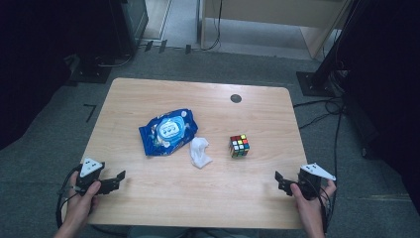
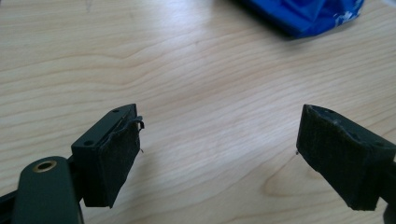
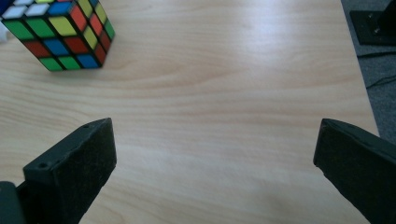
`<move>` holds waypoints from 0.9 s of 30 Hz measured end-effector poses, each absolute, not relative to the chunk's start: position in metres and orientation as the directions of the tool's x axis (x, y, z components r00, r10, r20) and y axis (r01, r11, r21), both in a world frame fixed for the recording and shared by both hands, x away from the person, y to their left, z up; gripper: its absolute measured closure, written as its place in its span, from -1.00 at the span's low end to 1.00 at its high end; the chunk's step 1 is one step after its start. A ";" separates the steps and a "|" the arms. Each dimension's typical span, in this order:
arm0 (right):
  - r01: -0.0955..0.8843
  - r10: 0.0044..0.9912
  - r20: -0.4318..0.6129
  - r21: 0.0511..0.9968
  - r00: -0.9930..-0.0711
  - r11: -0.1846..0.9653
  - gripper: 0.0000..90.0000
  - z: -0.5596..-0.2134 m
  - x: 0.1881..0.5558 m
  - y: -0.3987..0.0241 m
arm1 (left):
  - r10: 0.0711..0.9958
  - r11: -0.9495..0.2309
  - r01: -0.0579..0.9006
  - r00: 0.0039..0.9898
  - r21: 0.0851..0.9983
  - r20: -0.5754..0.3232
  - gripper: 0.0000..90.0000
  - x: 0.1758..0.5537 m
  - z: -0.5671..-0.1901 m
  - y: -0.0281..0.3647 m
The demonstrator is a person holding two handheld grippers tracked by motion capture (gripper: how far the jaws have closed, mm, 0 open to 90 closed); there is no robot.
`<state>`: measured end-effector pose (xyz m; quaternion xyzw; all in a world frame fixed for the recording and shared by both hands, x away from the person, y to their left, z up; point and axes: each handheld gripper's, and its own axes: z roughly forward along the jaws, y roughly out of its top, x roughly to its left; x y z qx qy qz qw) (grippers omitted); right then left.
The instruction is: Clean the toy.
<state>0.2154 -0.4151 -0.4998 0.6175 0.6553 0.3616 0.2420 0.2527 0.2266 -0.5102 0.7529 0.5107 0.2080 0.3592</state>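
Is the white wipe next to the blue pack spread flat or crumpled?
Crumpled. The white wipe lies bunched and folded on the table, beside the blue pack.

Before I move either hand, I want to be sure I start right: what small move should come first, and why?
Probably ease the left gripper forward toward the white wipe. Its jaws stand wide open with nothing between them, and the wipe lies loose on the table between the blue pack and the cube. The right gripper, also open, can wait near the cube.
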 end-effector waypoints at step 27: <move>0.705 0.993 0.030 0.707 -0.111 0.057 -1.00 -0.526 0.201 -0.423 | 0.940 -0.256 0.686 0.340 0.681 0.011 -1.00 0.263 -0.519 0.220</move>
